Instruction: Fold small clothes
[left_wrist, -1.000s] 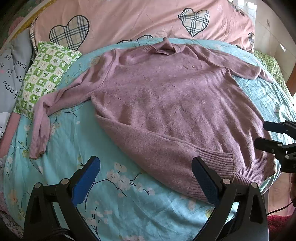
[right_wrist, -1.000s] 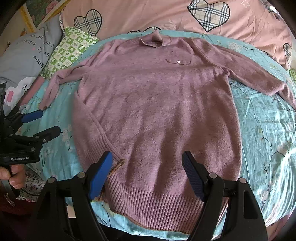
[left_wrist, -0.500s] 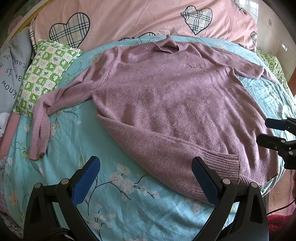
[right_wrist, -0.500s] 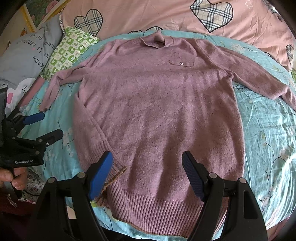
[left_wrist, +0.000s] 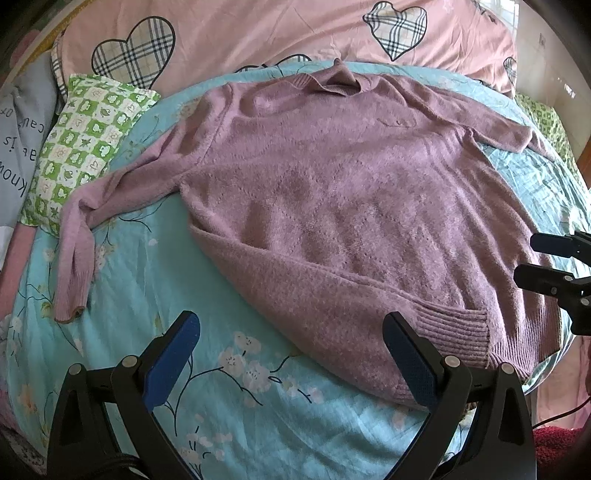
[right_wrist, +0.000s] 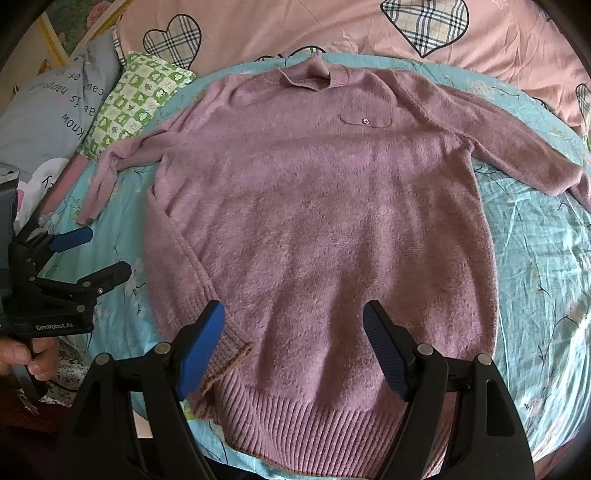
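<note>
A mauve knit sweater (left_wrist: 351, 206) lies flat, front up, on a turquoise floral bedsheet (left_wrist: 140, 280), collar at the far end, both sleeves spread out. It also shows in the right wrist view (right_wrist: 314, 221), with a small chest pocket and button (right_wrist: 365, 120). Its left hem corner (right_wrist: 229, 350) is folded over. My left gripper (left_wrist: 291, 354) is open and empty above the sheet near the sweater's left side. My right gripper (right_wrist: 293, 347) is open and empty above the ribbed hem. Each gripper shows in the other's view: the left one (right_wrist: 88, 254), the right one (left_wrist: 532, 258).
A green checked pillow (left_wrist: 88, 144) lies by the left sleeve cuff (left_wrist: 70, 310). A pink quilt with plaid hearts (left_wrist: 258, 33) lies beyond the collar. A grey printed pillow (right_wrist: 55, 122) sits at the far left. The bed's near edge runs under the hem.
Both grippers have drawn back slightly toward the hem, so the sweater sits a little further away in each view. Both stay open and empty.
</note>
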